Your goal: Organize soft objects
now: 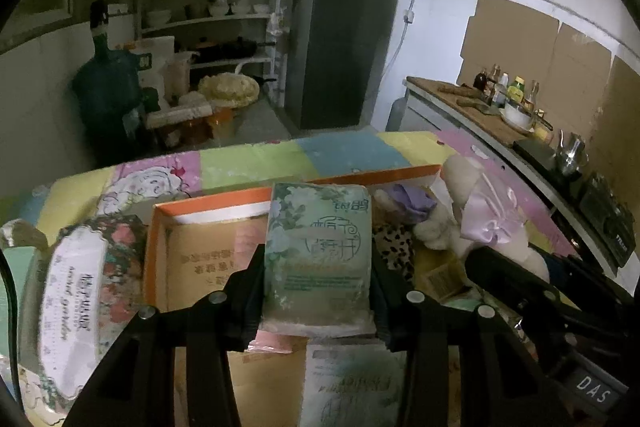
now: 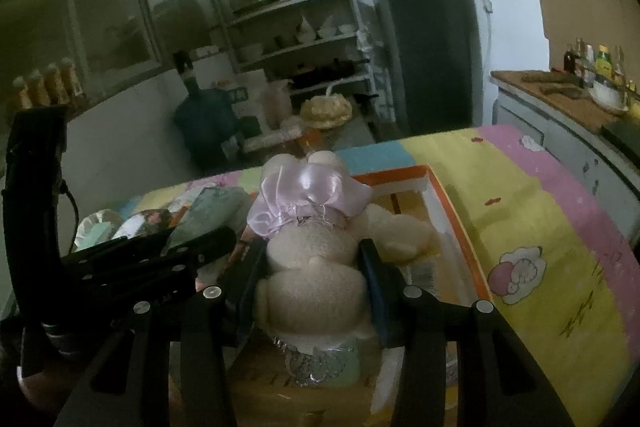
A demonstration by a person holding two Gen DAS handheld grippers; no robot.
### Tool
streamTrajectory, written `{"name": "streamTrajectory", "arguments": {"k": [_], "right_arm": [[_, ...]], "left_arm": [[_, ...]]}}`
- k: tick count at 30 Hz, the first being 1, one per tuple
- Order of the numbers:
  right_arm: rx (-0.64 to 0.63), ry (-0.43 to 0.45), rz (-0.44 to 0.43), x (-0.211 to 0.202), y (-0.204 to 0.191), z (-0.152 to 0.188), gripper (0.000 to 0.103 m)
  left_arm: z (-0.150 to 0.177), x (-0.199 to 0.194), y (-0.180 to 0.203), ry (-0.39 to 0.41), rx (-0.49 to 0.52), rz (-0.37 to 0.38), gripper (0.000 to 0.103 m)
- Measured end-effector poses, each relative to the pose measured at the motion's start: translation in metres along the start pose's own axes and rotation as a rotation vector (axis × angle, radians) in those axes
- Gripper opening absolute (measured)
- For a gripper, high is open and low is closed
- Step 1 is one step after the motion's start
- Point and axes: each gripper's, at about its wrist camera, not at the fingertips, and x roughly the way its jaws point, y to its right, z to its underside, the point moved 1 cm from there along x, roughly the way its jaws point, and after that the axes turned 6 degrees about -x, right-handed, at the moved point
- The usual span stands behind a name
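The left gripper (image 1: 318, 283) was clamped on a green pack (image 1: 318, 255) above the orange box (image 1: 160, 227); the right gripper (image 2: 312, 267) squeezed a plush toy (image 2: 312, 259) over the same box (image 2: 440, 211).

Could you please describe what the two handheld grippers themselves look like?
Both the left gripper and right gripper are matte black, with angular linkage bars and round silver bolts. White lettering "DAS" marks the right one's body; a black cable loops beside the left one's body.
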Motion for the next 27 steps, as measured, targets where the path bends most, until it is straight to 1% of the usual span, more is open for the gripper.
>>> {"name": "streamTrajectory", "arguments": {"k": [7,11,17,20,22,25,27], "right_arm": [[-0.006,-0.028,-0.001,0.014,0.003,-0.001,0.048],[-0.015,-0.04,0.001,0.018,0.001,-0.002,0.048],[-0.02,-0.066,0.007,0.026,0.002,-0.002,0.05],[-0.021,-0.078,0.01,0.03,0.002,-0.001,0.051],[-0.014,-0.084,0.01,0.031,0.004,0.001,0.052],[-0.001,-0.087,-0.001,0.032,0.007,0.002,0.052],[0.013,-0.086,-0.011,0.033,0.01,0.002,0.055]], "left_arm": [[0.002,0.011,-0.001,-0.031,0.0,0.002,0.045],[0.003,0.021,-0.001,-0.08,-0.007,0.01,0.046],[0.005,0.03,0.0,-0.125,-0.014,0.025,0.047],[0.005,0.031,0.002,-0.136,-0.012,0.03,0.048],[0.005,0.031,0.001,-0.141,-0.02,0.047,0.05],[0.004,0.031,0.001,-0.141,-0.022,0.053,0.051],[0.004,0.031,0.0,-0.138,-0.026,0.053,0.052]]}}
